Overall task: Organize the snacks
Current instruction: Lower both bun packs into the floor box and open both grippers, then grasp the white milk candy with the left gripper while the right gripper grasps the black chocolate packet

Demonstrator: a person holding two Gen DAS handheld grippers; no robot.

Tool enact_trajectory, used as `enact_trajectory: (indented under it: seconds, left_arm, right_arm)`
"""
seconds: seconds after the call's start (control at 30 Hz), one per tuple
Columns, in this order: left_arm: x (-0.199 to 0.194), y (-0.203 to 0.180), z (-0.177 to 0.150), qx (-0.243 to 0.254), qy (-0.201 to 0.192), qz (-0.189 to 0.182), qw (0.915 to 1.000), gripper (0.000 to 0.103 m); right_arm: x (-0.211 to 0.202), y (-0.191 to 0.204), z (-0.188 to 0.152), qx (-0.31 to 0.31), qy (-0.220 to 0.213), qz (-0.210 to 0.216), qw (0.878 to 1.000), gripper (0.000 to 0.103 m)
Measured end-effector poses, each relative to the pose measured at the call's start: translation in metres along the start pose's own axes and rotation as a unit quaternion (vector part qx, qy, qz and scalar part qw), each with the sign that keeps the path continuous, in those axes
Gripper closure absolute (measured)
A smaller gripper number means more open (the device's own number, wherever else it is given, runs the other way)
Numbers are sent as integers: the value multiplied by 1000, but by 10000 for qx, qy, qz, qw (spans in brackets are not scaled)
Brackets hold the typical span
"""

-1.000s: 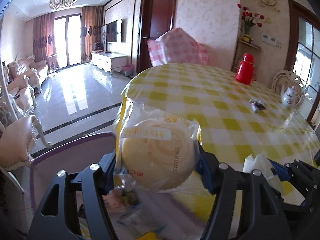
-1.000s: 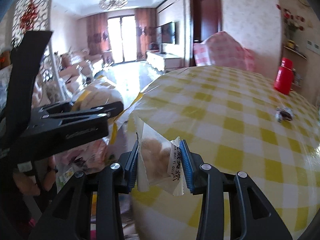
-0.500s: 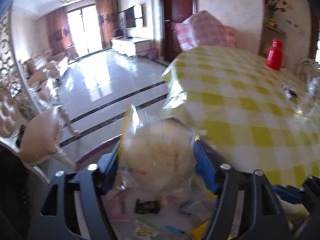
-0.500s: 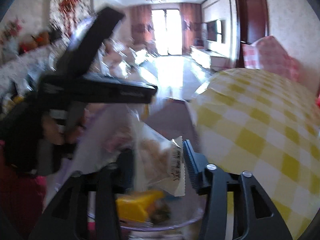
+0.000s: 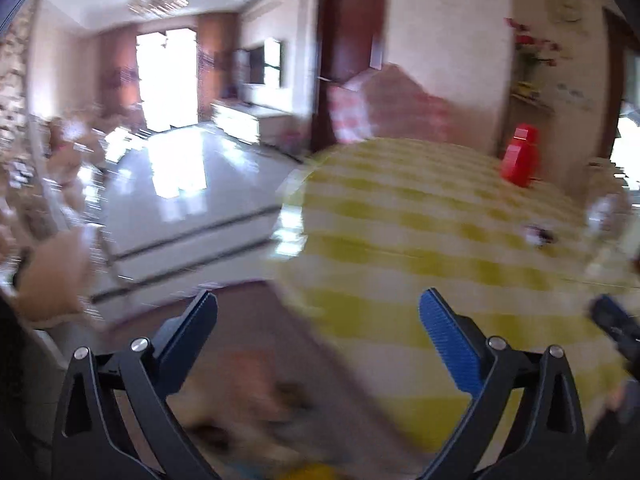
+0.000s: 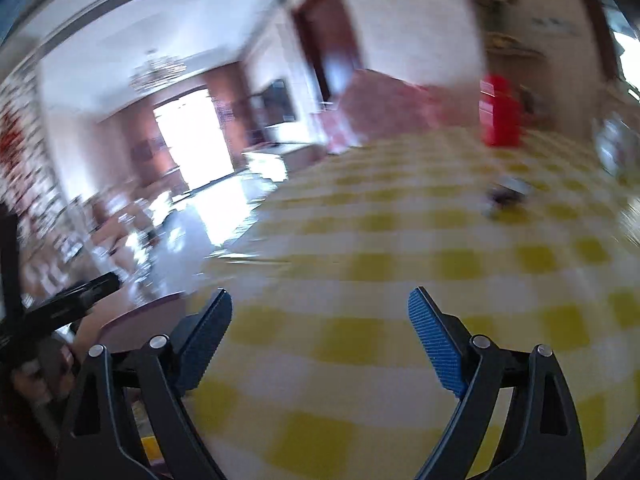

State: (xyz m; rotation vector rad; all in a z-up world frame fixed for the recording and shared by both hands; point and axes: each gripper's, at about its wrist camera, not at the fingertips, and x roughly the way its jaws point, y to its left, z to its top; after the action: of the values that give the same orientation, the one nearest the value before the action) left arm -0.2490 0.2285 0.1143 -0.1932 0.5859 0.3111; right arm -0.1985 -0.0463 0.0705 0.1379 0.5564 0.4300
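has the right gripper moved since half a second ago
Yes. The right gripper, jaws opening and empty, has swung from beside the table edge to over the yellow checked tablecloth.

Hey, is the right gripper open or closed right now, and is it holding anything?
Open and opening wider. The right gripper has its blue pads spread far apart, with only the yellow checked tablecloth visible between them, no snack.

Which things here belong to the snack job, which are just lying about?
Job: left gripper, jaws opening, nothing between them; right gripper, likewise; blurred snack packets below the left gripper.
Lying about: red flask, small dark wrapper, checked tablecloth.
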Motion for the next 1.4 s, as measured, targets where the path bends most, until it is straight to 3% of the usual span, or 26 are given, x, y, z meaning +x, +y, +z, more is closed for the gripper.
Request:
enact_trajectory:
  seconds: [0.13,0.37,0.47,0.63,0.8,0.97,1.07,1.13,1.17,1.2,1.33,1.4]
  left_arm:
    - [20,-77,16,136,378,-1025,9939,2]
    - [114,-223,36,363,682,-1623,9837,2]
    - [171,-277,34,609,855,-1602,9815,2]
    - [249,-337,34,827,1298,-1575,9755,2]
    - [290,-380,46,1216,1316,-1497,9724,2]
    - [320,-407,48,1759,1432,-1312,9651,3]
    - [339,-413,52,1819,1630,-1390,9597,19]
    - [339,-416,53,2015,1576,-1355,9572,37]
    - [337,-416,52,2170,1521,-1452,9533,54]
    - [334,-415,52,2205,1496,-1560,9511,81]
    - [330,-403,51,2352,1506,-1799,9432,83]
    - [327,-386,54,2166,1594,-1918,9439,83]
  right_arm:
    - [4,-68,4,562,145,-599,9965,16]
    - [29,-178,19,1321,460,-1100,9840,16]
    - [45,-211,33,1354,460,-1257,9817,16]
    - [78,-245,53,1305,430,-1285,9822,16]
    - [118,-272,74,1368,594,-1349,9796,18]
    - [126,-287,83,1560,518,-1329,9774,19]
    - [123,-284,83,1472,426,-1419,9779,19]
    - [123,-280,83,1361,399,-1454,9792,19]
    - [125,-280,84,1324,387,-1447,9798,19]
    - [128,-279,85,1281,381,-1428,9807,19]
    - [148,-271,97,855,424,-1164,9886,19]
    - [168,-261,108,408,627,-758,9943,19]
